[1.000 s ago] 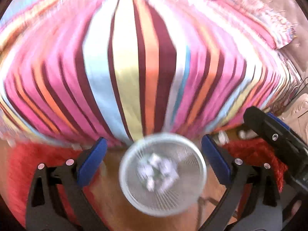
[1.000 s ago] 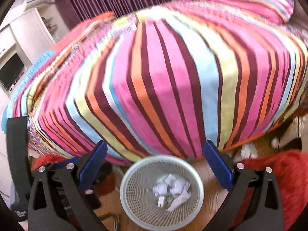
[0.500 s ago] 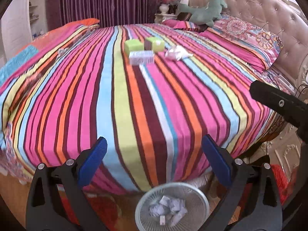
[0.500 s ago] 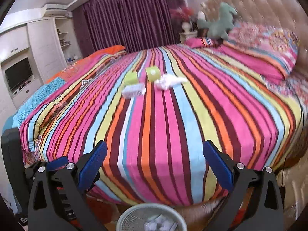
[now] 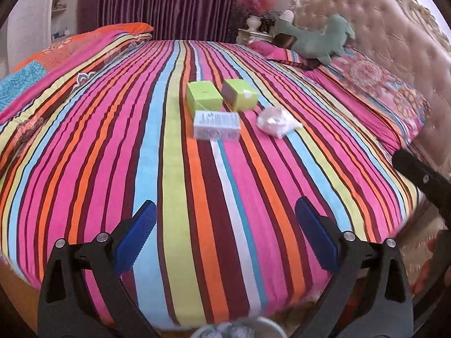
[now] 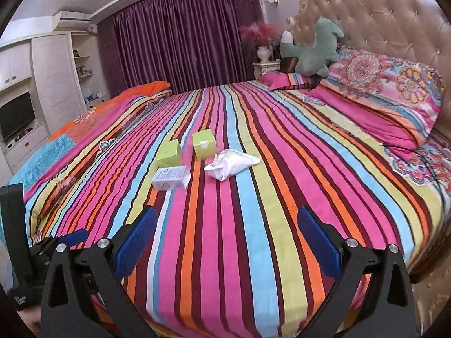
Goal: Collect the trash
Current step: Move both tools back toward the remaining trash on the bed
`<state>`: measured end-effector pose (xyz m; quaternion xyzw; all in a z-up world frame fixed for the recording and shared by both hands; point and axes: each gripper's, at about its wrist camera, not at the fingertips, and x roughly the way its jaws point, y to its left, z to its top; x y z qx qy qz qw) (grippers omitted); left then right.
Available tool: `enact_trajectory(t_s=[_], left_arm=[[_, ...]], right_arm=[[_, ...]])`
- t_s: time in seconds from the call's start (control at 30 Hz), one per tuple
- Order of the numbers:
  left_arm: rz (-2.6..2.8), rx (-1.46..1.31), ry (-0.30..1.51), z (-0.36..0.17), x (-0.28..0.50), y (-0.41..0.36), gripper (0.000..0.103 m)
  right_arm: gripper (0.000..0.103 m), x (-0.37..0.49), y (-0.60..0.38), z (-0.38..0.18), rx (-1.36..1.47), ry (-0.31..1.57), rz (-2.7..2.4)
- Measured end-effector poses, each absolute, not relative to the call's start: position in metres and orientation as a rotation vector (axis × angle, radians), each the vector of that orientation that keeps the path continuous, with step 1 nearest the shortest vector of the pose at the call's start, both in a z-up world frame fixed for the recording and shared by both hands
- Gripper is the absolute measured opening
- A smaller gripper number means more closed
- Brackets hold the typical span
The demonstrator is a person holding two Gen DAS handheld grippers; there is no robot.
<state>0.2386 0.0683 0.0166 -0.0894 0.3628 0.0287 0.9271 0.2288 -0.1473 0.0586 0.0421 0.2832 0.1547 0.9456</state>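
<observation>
On the striped bed (image 5: 197, 197) lie two green boxes (image 5: 203, 98) (image 5: 240, 94), a white box (image 5: 216, 125) and a crumpled white plastic bag (image 5: 277, 121). The right wrist view shows the same green boxes (image 6: 169, 153) (image 6: 203, 143), white box (image 6: 171, 178) and bag (image 6: 229, 163). My left gripper (image 5: 225, 236) is open and empty, above the bed's near edge. My right gripper (image 6: 225, 242) is open and empty, also short of the items. The rim of a white mesh waste basket (image 5: 234, 331) with paper scraps shows at the bottom of the left wrist view.
A green plush toy (image 6: 313, 48) and patterned pillows (image 6: 380, 84) lie by the padded headboard (image 6: 380, 14). Purple curtains (image 6: 180, 36) hang behind. A white cabinet with a TV (image 6: 17, 118) stands at left. The left gripper's body (image 6: 17, 239) shows at the right wrist view's left edge.
Both grippers have lifted and tilted up from the waste basket on the floor toward the bed top. The basket has dropped to the frame bottom or out of view. Both stay open.
</observation>
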Motion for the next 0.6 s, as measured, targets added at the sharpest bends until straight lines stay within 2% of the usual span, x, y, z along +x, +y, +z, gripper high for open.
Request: enact_trajectory(t_s=[0.6], left_arm=[[0.056, -0.184, 0.825, -0.013, 0.389, 0.095, 0.096]], right_arm=[[0.095, 0.383, -0.091, 0.026, -0.06, 0.784, 0.372]])
